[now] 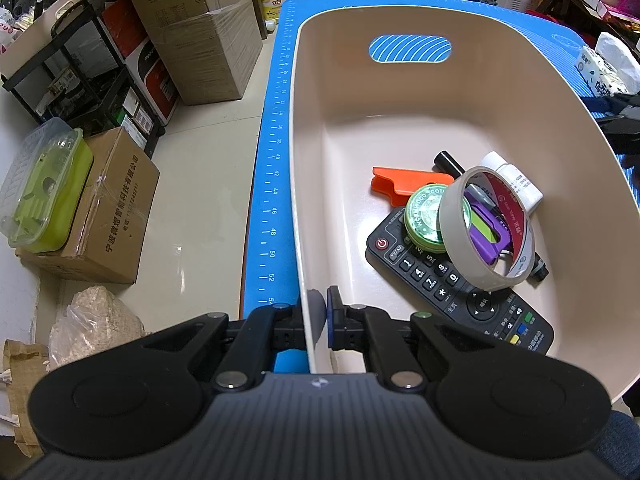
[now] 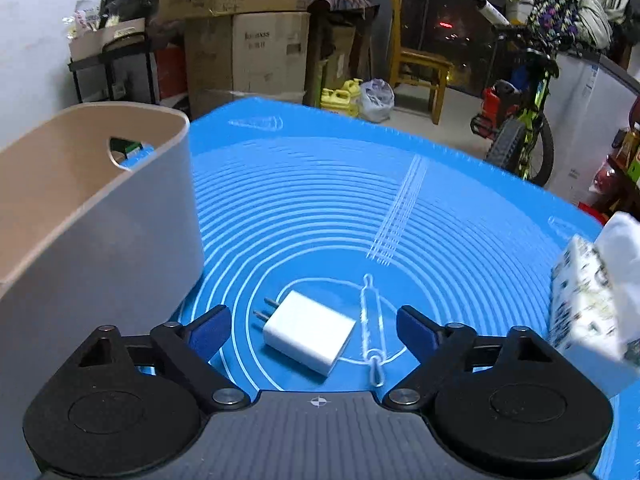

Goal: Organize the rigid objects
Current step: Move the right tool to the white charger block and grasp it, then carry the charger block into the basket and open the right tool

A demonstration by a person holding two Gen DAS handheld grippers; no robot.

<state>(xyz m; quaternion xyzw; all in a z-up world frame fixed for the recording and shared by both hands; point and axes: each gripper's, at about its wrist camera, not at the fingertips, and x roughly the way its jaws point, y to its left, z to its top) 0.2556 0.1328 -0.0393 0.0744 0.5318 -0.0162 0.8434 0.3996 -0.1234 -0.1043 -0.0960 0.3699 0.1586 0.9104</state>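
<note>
Between right gripper [image 2: 312, 326] fingers: charger [image 2: 308, 332], untouched.

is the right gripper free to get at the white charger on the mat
Probably yes: the right gripper is open, the white charger lies flat between its fingers, and nothing sits over it.

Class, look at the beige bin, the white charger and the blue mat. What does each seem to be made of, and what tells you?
Bin: likely moulded plastic, matte; thin smooth walls, rounded corners, cut-out handle.
Charger: hard white plastic, faintly glossy, with two metal prongs.
Mat: probably silicone or soft vinyl; flat, printed white rings, slight sheen.
</note>
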